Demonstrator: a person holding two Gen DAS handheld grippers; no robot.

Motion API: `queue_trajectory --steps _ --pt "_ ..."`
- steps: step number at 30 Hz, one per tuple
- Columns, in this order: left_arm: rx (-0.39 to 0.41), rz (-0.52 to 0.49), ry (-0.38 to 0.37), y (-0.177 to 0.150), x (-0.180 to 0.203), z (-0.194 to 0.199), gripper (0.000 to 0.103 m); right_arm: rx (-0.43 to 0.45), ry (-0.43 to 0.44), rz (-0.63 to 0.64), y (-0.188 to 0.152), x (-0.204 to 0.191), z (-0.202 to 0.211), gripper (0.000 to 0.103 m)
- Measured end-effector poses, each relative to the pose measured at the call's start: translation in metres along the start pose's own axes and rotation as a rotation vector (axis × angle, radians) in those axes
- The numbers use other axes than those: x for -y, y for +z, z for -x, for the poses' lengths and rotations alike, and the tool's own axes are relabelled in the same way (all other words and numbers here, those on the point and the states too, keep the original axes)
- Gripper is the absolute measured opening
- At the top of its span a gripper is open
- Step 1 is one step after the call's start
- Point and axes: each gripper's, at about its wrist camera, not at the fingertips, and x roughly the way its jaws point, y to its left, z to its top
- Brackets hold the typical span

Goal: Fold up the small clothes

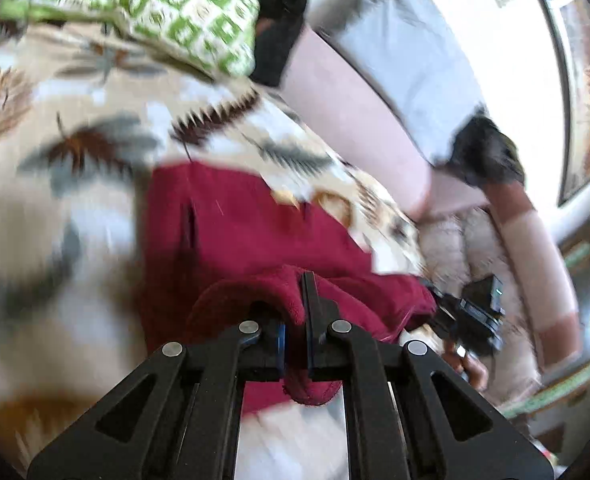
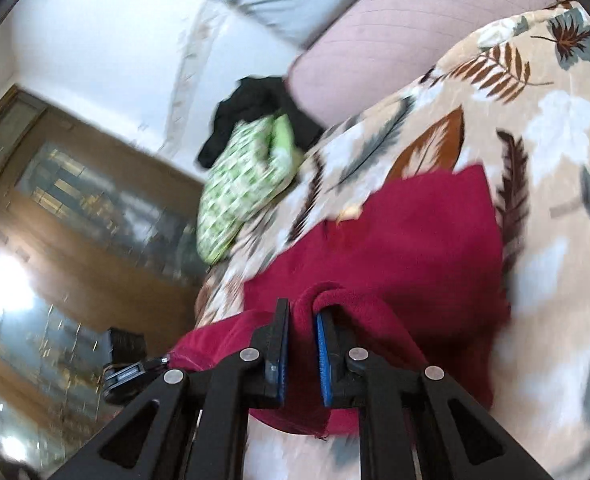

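A dark red fleece garment lies on a leaf-patterned blanket. My left gripper is shut on a bunched edge of the garment and lifts it off the blanket. In the right wrist view the same red garment spreads ahead. My right gripper is shut on another folded edge of it. The right gripper shows at the lower right of the left wrist view, and the left gripper shows at the lower left of the right wrist view.
A green and white patterned cloth and a black garment lie at the blanket's far edge. They also show in the right wrist view as the green cloth and the black garment. A pink cushion lies beyond.
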Motion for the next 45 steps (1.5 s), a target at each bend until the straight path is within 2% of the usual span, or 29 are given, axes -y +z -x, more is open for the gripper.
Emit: queue_trajectory --steps 2,4,6,7,8,9,10,11,13,14,16,18,20,21,23,25,26,28,30,34,39,42,45 --pt "0.021 0.017 0.044 0.020 -0.014 -0.021 0.005 0.028 -0.052 -0.023 0.025 0.016 -0.022 0.011" --pt "0.006 0.024 0.062 0.038 -0.025 -0.045 0.005 0.046 -0.110 -0.050 0.044 0.035 -0.044 0.012" --pt "-0.047 0.025 0.093 0.043 -0.030 -0.058 0.005 0.025 -0.169 -0.084 0.060 0.050 -0.066 0.032" --pt "-0.083 0.045 0.120 0.047 -0.034 -0.062 0.006 0.005 -0.216 -0.087 0.065 0.054 -0.070 0.053" --pt "-0.094 0.057 0.106 0.048 -0.035 -0.060 0.012 -0.006 -0.267 -0.078 0.071 0.058 -0.065 0.053" --pt "-0.086 0.054 0.082 0.050 -0.035 -0.056 0.016 0.015 -0.265 -0.064 0.073 0.057 -0.053 0.053" --pt "-0.064 0.037 0.071 0.052 -0.032 -0.048 0.028 0.036 -0.252 -0.061 0.073 0.057 -0.043 0.053" --pt "-0.043 0.018 0.077 0.053 -0.027 -0.042 0.036 0.084 -0.240 -0.059 0.073 0.054 -0.025 0.053" --pt "0.021 -0.021 0.095 0.056 -0.016 -0.030 0.070 0.161 -0.220 -0.011 0.067 0.043 0.001 0.053" --pt "0.075 -0.039 0.094 0.055 -0.010 -0.024 0.074 0.154 -0.205 0.030 0.063 0.032 0.004 0.052" --pt "0.096 -0.061 0.087 0.055 -0.003 -0.025 0.075 0.088 -0.211 0.128 0.053 0.012 -0.009 0.049" --pt "0.047 -0.072 0.108 0.054 0.000 -0.043 0.075 0.034 -0.229 0.207 0.046 0.000 -0.032 0.048" --pt "0.002 -0.071 0.160 0.052 -0.003 -0.063 0.075 -0.026 -0.270 0.289 0.044 -0.012 -0.069 0.046" --pt "-0.019 -0.075 0.210 0.052 -0.007 -0.076 0.075 -0.034 -0.284 0.302 0.045 -0.013 -0.080 0.046" --pt "-0.038 -0.090 0.303 0.052 -0.016 -0.093 0.075 -0.048 -0.346 0.317 0.057 -0.003 -0.112 0.045" --pt "-0.050 -0.105 0.405 0.056 -0.032 -0.115 0.075 -0.032 -0.446 0.319 0.069 0.012 -0.128 0.045" --pt "-0.064 -0.099 0.429 0.058 -0.041 -0.123 0.075 -0.016 -0.517 0.297 0.078 0.026 -0.137 0.045" --pt "-0.079 -0.070 0.452 0.063 -0.058 -0.135 0.074 0.008 -0.563 0.240 0.090 0.053 -0.143 0.045" --pt "-0.041 -0.058 0.438 0.064 -0.064 -0.133 0.074 0.007 -0.565 0.199 0.097 0.070 -0.149 0.044" --pt "-0.032 -0.053 0.448 0.061 -0.065 -0.118 0.074 -0.008 -0.576 0.252 0.097 0.051 -0.140 0.044" --pt "0.019 -0.071 0.425 0.043 -0.058 -0.088 0.074 -0.036 -0.556 0.332 0.061 0.018 -0.108 0.045" --pt "0.012 -0.054 0.435 0.032 -0.054 -0.077 0.074 -0.121 -0.640 0.323 0.045 0.042 -0.121 0.046" --pt "0.007 -0.041 0.408 0.017 -0.053 -0.064 0.074 -0.113 -0.679 0.367 0.041 0.030 -0.120 0.046"
